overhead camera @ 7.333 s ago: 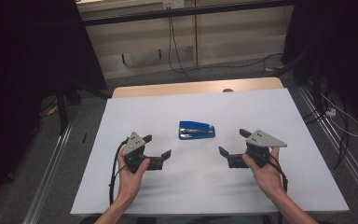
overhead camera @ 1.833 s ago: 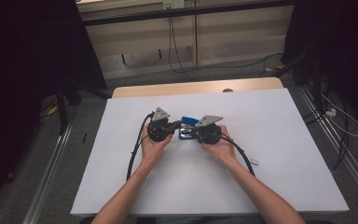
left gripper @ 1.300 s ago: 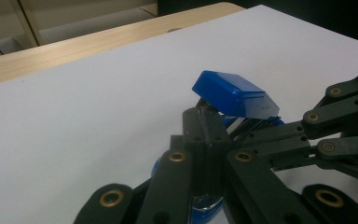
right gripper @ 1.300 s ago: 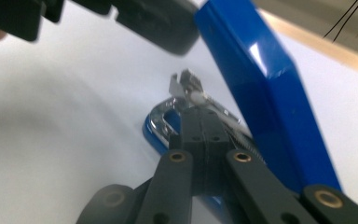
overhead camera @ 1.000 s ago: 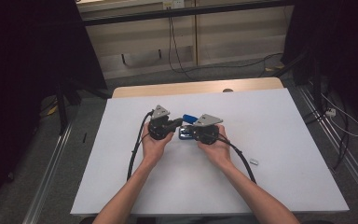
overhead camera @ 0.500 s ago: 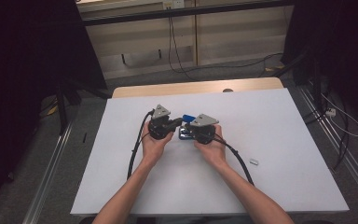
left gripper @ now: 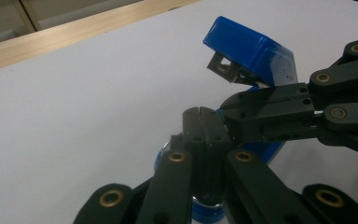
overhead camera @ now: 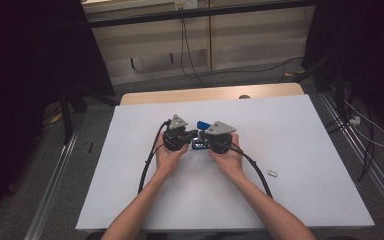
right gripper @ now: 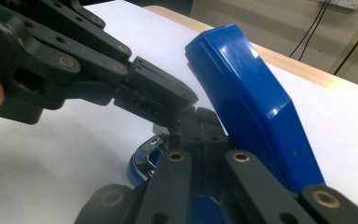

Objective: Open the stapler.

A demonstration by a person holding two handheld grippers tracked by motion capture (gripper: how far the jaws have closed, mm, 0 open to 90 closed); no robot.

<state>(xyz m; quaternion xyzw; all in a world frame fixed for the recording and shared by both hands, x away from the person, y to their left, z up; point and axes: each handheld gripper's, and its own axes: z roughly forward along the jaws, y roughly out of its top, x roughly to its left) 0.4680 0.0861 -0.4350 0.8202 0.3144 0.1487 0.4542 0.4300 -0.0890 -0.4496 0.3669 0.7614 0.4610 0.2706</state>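
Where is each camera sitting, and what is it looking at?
High view: above the table, looking forward and down at the blue stapler; both forearms and hands show.
Left gripper view: rides the left tool, looking along its shut jaws at the raised stapler lid.
Right gripper view: rides the right tool, looking at the lid from the other side.
Both gripper views share the stapler and the opposite tool.

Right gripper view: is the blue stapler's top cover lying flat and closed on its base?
No. The stapler's top cover is swung up at a steep angle, away from the metal base below.
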